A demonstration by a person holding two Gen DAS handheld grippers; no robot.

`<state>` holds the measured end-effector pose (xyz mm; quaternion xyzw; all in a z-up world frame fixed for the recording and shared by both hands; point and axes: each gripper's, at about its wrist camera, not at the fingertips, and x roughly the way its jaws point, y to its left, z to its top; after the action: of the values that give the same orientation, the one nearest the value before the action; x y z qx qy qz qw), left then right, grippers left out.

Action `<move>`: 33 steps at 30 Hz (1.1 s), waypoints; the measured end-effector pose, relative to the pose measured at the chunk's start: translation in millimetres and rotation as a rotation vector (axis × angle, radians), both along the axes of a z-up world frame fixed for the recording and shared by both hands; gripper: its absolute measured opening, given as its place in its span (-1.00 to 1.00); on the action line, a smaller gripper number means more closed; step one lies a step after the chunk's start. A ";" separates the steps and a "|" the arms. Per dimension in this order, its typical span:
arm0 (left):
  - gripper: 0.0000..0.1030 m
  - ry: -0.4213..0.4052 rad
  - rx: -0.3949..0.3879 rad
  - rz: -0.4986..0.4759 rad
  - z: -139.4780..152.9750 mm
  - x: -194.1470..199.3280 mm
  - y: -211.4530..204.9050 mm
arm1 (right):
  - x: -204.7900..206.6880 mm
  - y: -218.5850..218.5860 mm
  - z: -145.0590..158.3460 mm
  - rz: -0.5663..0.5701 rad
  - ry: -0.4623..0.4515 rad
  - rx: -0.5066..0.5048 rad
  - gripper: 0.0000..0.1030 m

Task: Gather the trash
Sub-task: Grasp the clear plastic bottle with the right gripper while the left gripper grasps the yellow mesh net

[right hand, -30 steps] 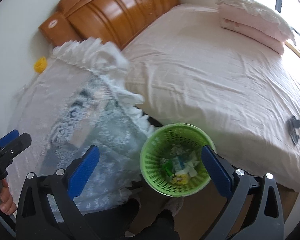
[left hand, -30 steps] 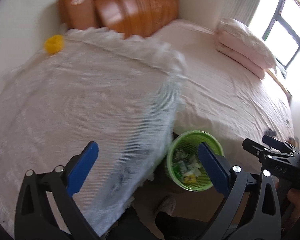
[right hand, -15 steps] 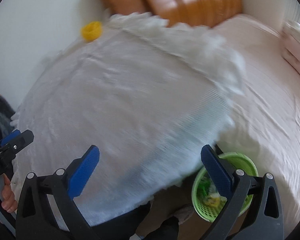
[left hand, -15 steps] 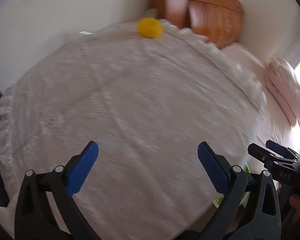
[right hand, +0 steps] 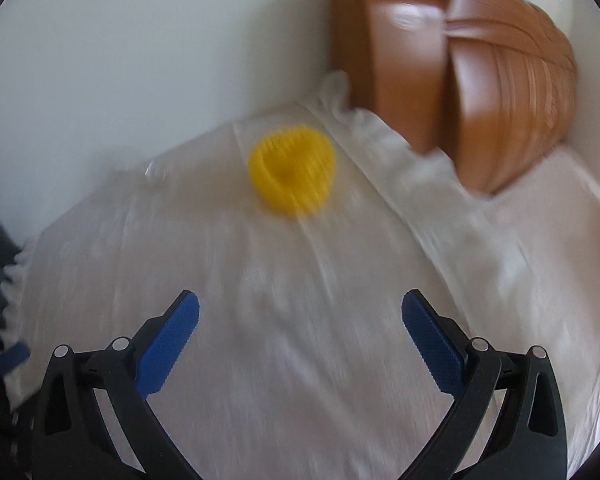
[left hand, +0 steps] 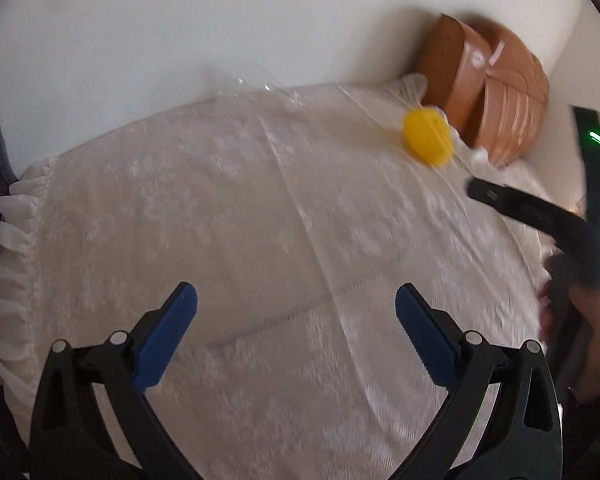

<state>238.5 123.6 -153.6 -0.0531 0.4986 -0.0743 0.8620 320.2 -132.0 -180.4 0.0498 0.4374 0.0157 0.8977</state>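
On white lace cloth (left hand: 260, 220), unlabelled yellow object (left hand: 427, 137)

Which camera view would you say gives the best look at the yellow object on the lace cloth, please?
The right wrist view: the yellow object sits large near the centre, though motion-blurred. The left wrist view shows it smaller, toward the upper right, beside the wooden headboard.

so there's a table covered in a white lace cloth (left hand: 260, 240) with frilly edges, and a little yellow round thing (right hand: 292, 172) sits on it near the far corner, close to the wall
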 end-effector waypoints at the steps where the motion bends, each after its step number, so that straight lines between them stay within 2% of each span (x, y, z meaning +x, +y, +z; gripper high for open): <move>1: 0.85 0.000 -0.008 0.006 0.8 4.5 2.6 | 13.6 4.3 0.7 -0.008 0.004 -0.014 0.96; 4: 0.85 -0.004 -0.034 0.018 2.6 13.9 10.3 | 32.6 20.6 13.5 0.054 -0.035 0.009 0.96; 7: 0.85 0.008 -0.054 0.020 -2.2 21.4 19.3 | 48.3 59.3 23.8 0.258 -0.048 -0.032 0.96; 9: 0.85 0.020 -0.062 0.013 -6.1 24.1 25.2 | 59.9 96.5 24.9 0.445 -0.050 -0.105 0.96; 12: 0.85 0.022 -0.060 0.013 -9.2 23.5 35.1 | 74.1 147.5 20.8 0.647 -0.076 -0.238 0.95; 15: 0.85 0.014 -0.061 0.030 -9.9 21.5 49.8 | 93.6 184.4 13.4 0.758 -0.074 -0.321 0.95; 19: 0.85 0.012 -0.076 0.066 -12.0 18.3 68.8 | 122.7 216.4 -2.2 0.836 -0.046 -0.417 0.95; 22: 0.85 0.011 -0.089 0.101 -13.9 18.7 82.1 | 137.1 230.8 -13.6 0.865 -0.008 -0.443 0.95; 23: 0.85 0.009 -0.093 0.116 -14.3 18.9 87.2 | 141.7 234.2 -16.8 0.871 0.004 -0.443 0.90; 24: 0.85 0.008 -0.096 0.125 -14.2 18.4 90.5 | 146.6 237.7 -19.9 0.875 0.020 -0.438 0.78; 25: 0.85 0.008 -0.100 0.132 -14.5 19.5 93.5 | 150.0 239.7 -21.3 0.879 0.033 -0.424 0.69; 27: 0.85 0.006 -0.104 0.148 -14.8 20.6 99.4 | 156.8 242.2 -21.8 0.874 0.063 -0.365 0.38; 33: 0.85 0.002 -0.100 0.163 -15.0 23.7 106.1 | 156.3 228.2 -11.2 0.796 0.063 -0.218 0.28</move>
<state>262.2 229.7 -168.6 -0.1368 0.4891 -0.0286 0.8610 476.5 96.2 -191.6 -0.2181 0.4487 0.3136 0.8079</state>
